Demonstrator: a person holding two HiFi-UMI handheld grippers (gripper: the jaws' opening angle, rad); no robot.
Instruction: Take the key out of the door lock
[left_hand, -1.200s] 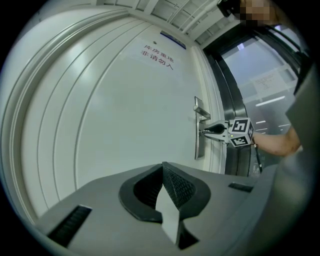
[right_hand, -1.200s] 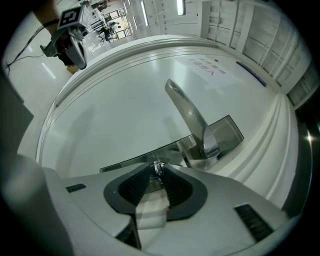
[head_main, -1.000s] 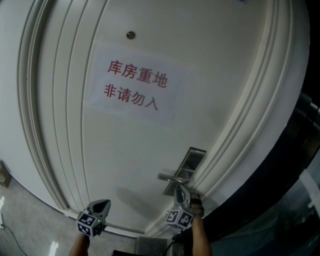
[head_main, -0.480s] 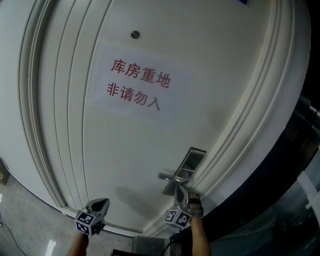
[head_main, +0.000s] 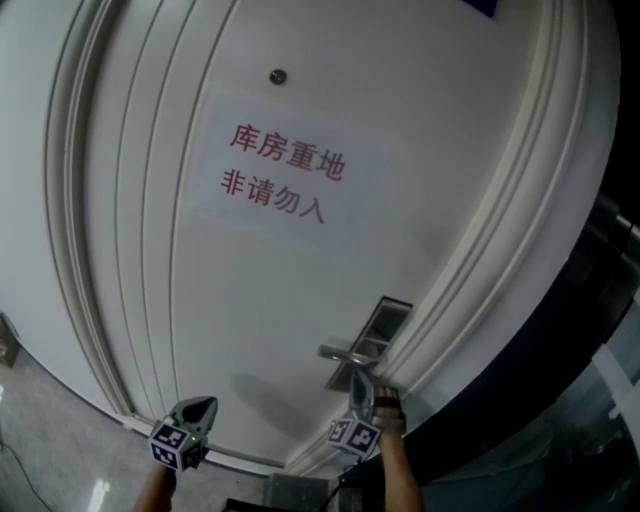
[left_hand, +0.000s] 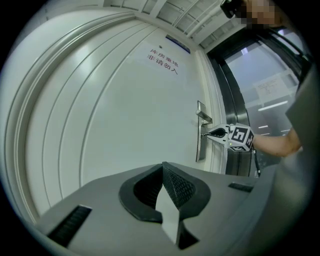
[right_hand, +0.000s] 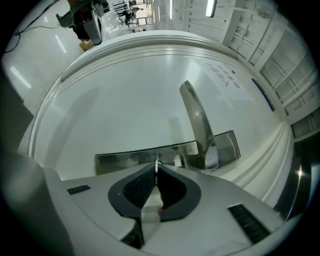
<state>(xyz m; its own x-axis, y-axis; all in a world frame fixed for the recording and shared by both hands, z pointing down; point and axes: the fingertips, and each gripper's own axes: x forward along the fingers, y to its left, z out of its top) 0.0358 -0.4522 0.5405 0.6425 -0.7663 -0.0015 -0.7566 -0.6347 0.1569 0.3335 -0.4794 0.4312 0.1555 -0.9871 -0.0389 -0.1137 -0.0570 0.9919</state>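
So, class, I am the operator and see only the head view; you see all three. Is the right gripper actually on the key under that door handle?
Observer: Yes. In its own view the right gripper has its jaws shut on a thin metal key, at the lock plate.
Operator: And the left gripper?
Observer: The left gripper has jaws together, nothing between them, facing bare door.
Operator: Is the key out?
Observer: Seemingly not; in the left gripper view the right gripper's tip meets the plate just below the handle.
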